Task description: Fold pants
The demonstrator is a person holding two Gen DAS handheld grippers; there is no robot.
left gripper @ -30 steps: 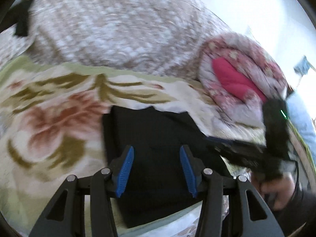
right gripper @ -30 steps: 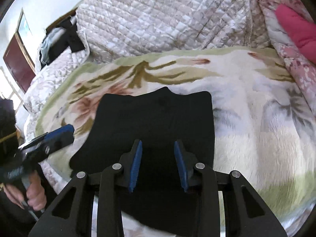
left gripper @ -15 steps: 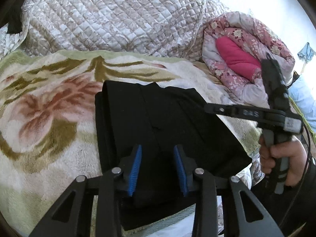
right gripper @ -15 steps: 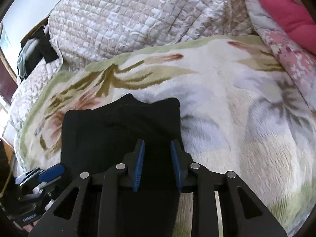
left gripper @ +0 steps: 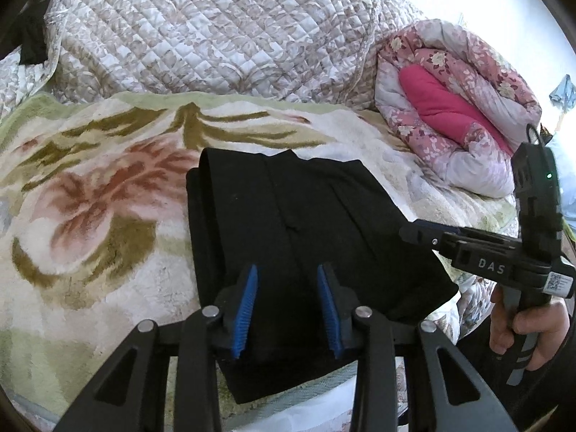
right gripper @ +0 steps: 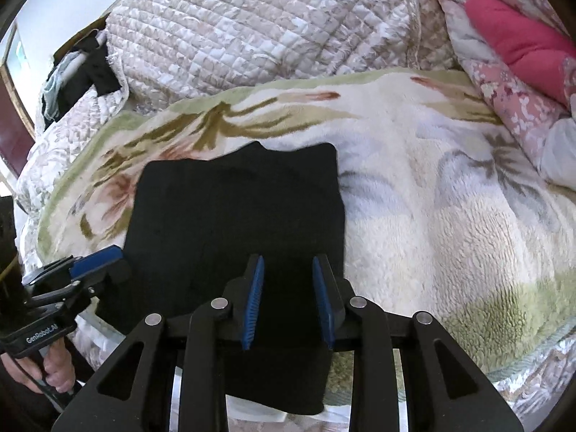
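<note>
The black pants (left gripper: 288, 230) lie folded flat on the flowery blanket (left gripper: 93, 216), at the near edge of the bed. Both tongs, left (left gripper: 287, 306) and right (right gripper: 287, 298), hang level just above the near end of the pants, spread apart, pinching nothing.

The pants (left gripper: 288, 223) are a matt black cloth, smooth and flat-finished, with no sheen. They lie on a fleece blanket (right gripper: 450, 223), thick and fuzzy, its pile rough-looking and printed with flowers. Behind it sits a quilted bedspread (left gripper: 216, 32), stitched in small squares and faintly satiny. The rolled comforter (left gripper: 460, 108) is soft printed cotton around a plush pink lining. Each gripper, left gripper (left gripper: 287, 306) and right gripper (right gripper: 288, 298), is matt black plastic with ribbed blue rubbery pads (right gripper: 255, 298) and shiny metal pins.
</note>
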